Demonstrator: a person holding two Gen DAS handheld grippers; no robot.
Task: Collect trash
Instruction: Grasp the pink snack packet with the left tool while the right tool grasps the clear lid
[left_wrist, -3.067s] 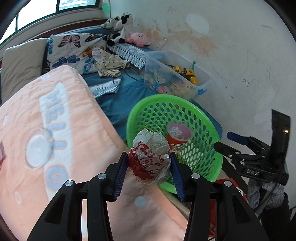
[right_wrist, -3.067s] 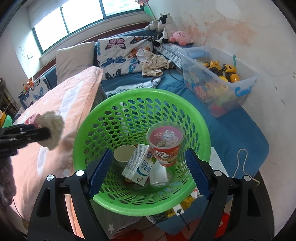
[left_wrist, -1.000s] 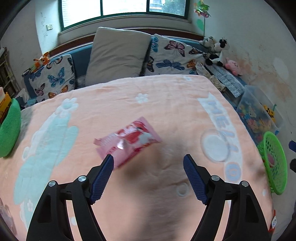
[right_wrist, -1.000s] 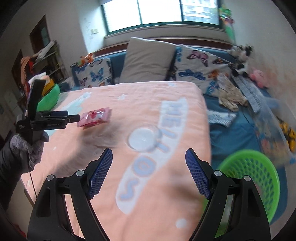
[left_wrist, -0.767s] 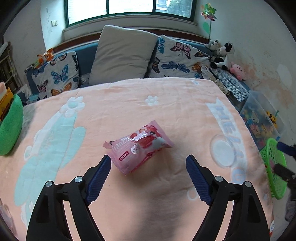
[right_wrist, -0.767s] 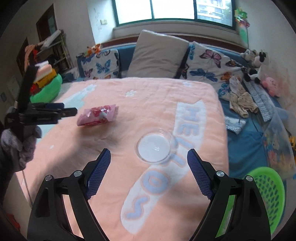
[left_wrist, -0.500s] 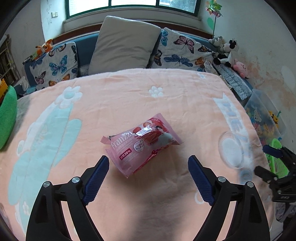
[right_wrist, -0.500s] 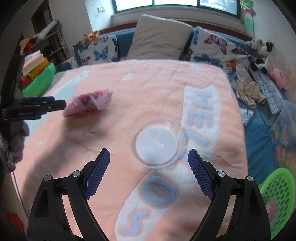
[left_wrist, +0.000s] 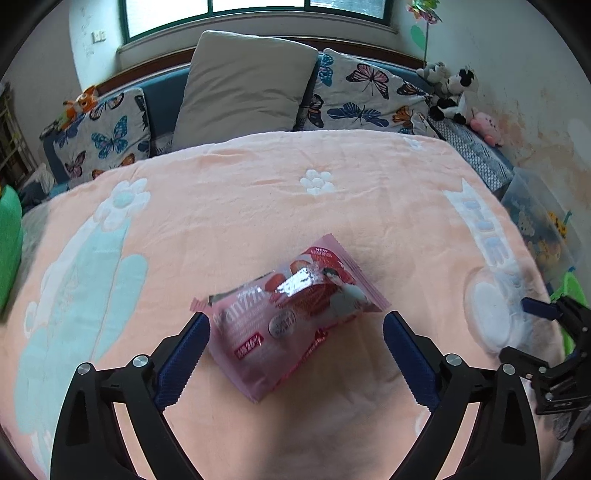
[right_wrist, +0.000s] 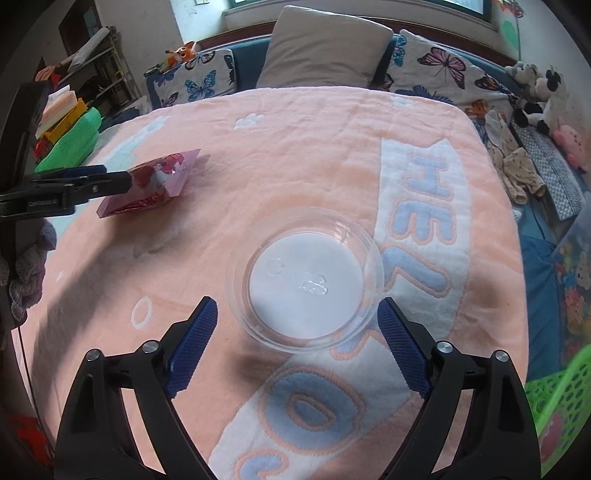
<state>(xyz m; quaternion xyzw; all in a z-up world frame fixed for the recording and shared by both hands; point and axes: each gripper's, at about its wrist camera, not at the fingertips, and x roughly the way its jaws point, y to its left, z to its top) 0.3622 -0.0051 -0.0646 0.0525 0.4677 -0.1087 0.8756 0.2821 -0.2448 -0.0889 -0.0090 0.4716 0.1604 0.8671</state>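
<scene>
A pink snack wrapper (left_wrist: 291, 314) lies on the peach blanket (left_wrist: 258, 192). My left gripper (left_wrist: 295, 347) hovers over its near half, jaws opening wide, the blue pads clear of the foil on both sides. The same wrapper (right_wrist: 155, 181) shows at the left of the right wrist view with the left gripper (right_wrist: 110, 177) beside it. A clear plastic lid (right_wrist: 304, 278) rests on the blanket in front of my right gripper (right_wrist: 297, 328), whose jaws are opening and stand either side of its near rim without touching. The lid (left_wrist: 491, 310) and right gripper (left_wrist: 543, 325) appear at the right edge of the left wrist view.
A green mesh basket (right_wrist: 557, 402) with trash in it sits low at the bed's right side. Pillows (left_wrist: 243, 85) and plush toys (left_wrist: 454, 96) line the far end, and a clear toy box (left_wrist: 543, 225) stands by the wall. A gloved hand (right_wrist: 26, 266) holds the left gripper.
Both grippers left the green basket, the left one without its crumpled paper, swung over the blanket and came down: left onto the pink wrapper, right onto the clear lid. Both jaws spread wider.
</scene>
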